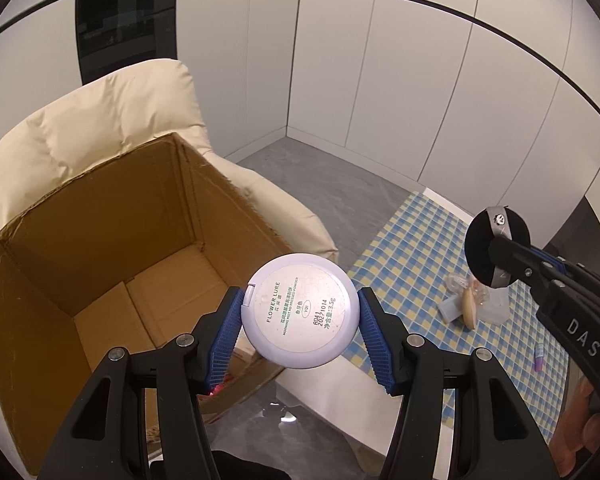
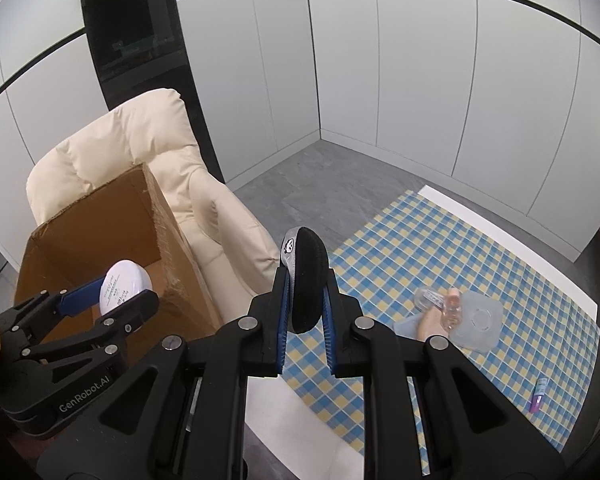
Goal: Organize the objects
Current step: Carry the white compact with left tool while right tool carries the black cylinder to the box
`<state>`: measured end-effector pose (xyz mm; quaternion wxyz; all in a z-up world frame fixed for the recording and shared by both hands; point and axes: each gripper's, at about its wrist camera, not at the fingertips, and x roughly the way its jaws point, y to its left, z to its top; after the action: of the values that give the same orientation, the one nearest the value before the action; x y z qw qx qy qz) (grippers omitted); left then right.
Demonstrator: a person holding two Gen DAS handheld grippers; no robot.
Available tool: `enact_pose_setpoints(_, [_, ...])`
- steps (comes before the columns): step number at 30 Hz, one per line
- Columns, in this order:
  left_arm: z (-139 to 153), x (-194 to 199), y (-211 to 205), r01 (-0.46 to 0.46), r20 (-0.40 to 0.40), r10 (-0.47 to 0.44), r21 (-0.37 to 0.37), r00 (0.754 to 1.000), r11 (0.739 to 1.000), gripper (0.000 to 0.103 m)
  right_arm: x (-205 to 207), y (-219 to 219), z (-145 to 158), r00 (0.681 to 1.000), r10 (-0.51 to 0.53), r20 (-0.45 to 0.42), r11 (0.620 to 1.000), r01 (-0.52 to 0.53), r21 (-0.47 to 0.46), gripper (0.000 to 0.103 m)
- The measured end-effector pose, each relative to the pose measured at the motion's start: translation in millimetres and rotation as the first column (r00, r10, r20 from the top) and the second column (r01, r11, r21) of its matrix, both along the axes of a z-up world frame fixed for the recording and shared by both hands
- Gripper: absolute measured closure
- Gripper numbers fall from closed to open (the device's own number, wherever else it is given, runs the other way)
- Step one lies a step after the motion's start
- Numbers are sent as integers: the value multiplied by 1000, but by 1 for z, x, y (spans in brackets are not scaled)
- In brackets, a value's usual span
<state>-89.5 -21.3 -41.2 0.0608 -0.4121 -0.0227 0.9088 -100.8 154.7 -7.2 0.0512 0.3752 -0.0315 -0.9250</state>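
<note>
Black arms with blue ribbed pads fill the bottom of both views. Between the pads of the left gripper [image 1: 300,322] sits a round white plastic powder compact [image 1: 300,316]. Both pads press on its sides, so the jaws are closed on it. Its flat label side faces the camera, with small print on it. The compact hangs in the air at the near right edge of a big open brown cardboard box [image 1: 100,248], just over its rim. Only the brown bottom flaps show inside the box.

Behind the box stands a puffy cream armchair [image 1: 100,120], touching the back of the box.

In the other view, the right gripper [image 2: 305,296] has its jaws squeezed tight on a round black powder puff [image 2: 306,280]. The puff stands on its edge between the pads. A grey ribbon with a little panda face runs across its back. It hangs in the air over the near left part of a blue and yellow checked cloth [image 2: 480,248], beside the armchair.

On the cloth, well apart from the puff, lie some clear plastic pieces [image 2: 476,320] with a peach thing among them. Near the cloth's right edge lies a small purple tube [image 2: 538,396].
</note>
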Motion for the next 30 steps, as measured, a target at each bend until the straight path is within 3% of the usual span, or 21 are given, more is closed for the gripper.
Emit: enact_pose_setpoints(30, [1,5,-92,-170,6,170,-2,985,985,45,-17,-95,16,986,164,-36,986,-165,-20,88])
